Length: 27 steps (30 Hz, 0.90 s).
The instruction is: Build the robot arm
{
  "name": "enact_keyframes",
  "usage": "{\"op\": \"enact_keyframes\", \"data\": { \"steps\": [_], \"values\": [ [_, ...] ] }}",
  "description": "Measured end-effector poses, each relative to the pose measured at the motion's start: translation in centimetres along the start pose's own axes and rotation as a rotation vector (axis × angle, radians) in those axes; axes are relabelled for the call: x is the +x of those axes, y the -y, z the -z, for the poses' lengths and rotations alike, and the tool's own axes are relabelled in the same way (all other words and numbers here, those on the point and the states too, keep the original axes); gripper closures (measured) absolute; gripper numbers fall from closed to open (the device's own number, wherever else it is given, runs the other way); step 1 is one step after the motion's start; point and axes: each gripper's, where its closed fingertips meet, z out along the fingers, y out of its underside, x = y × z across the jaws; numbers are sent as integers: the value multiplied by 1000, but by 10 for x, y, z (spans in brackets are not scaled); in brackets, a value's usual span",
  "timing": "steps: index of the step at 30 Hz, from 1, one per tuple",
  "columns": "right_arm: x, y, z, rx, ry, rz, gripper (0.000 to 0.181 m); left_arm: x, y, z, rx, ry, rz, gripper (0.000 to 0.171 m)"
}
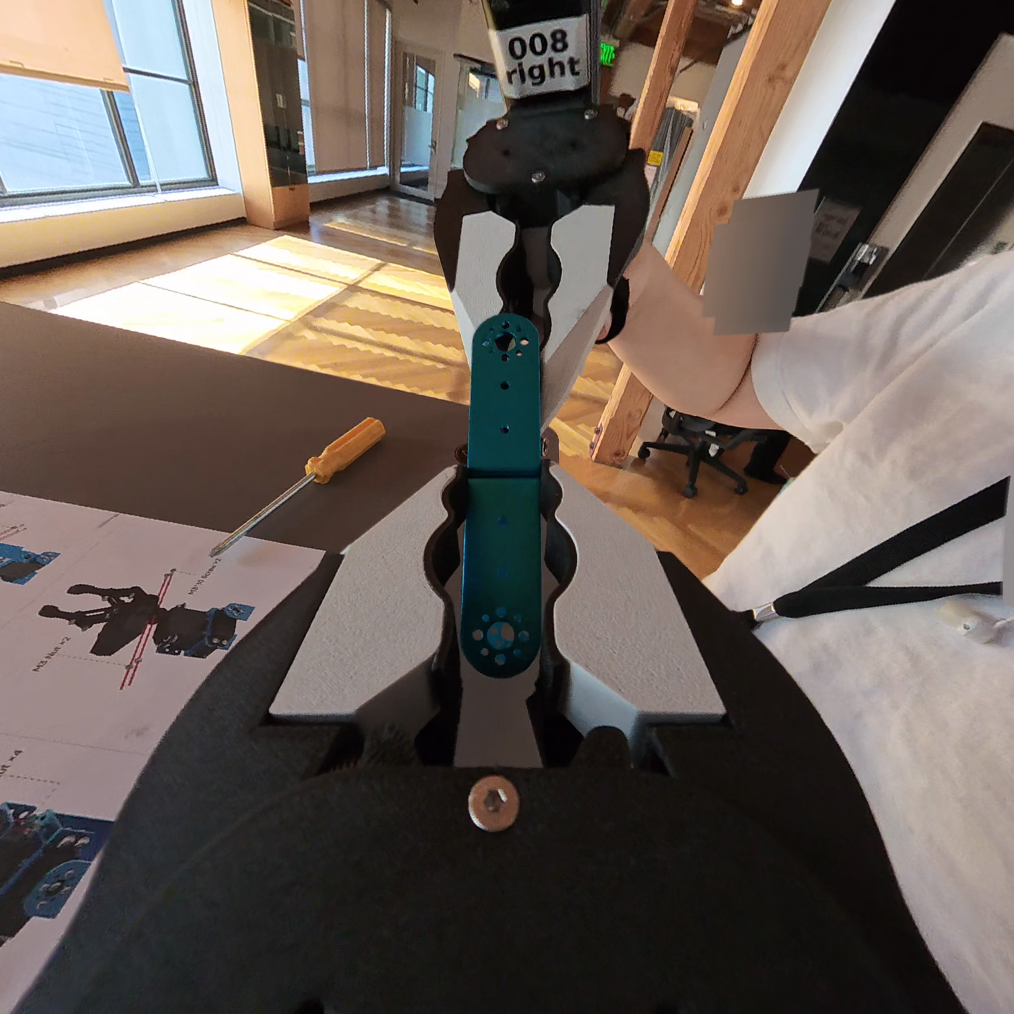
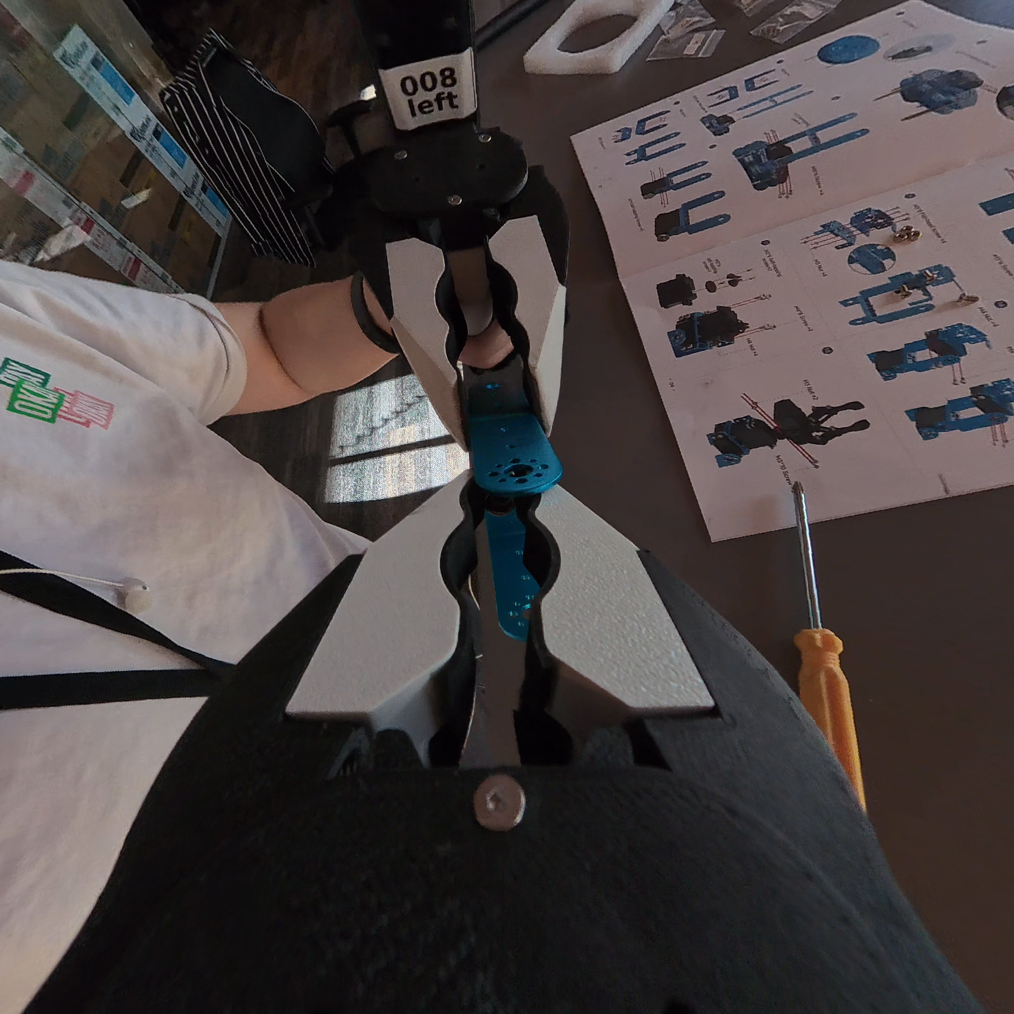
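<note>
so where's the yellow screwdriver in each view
Left wrist view: the yellow screwdriver lies left of centre on the dark table, tip on the instruction sheet.
Right wrist view: it lies at the right edge, handle toward the camera.
Shared landmark: the blue bracket both grippers hold.

Black gripper [image 1: 502, 483], white jaws, white sleeve [image 1: 878, 351]

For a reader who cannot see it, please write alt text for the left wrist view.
The left gripper is shut on a blue metal bracket, whose far arm rises toward the right gripper facing it. To the left, a yellow-handled screwdriver lies on a dark table, its tip on a printed instruction sheet.
</note>
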Motion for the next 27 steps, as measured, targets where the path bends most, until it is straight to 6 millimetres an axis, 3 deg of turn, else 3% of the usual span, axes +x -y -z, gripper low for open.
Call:
{"op": "enact_keyframes", "data": {
  "steps": [6,11,27],
  "values": [
    [6,-10,-1,-160,-77,81,171,-4,-17,-10,-152,7,-45,147],
    [7,-7,-2,-274,-117,136,171,-6,-18,-10,-172,7,-60,147],
    [-3,11,-36,-540,-156,310,171,-4,-28,25,-106,21,-91,147]
  ]
}}
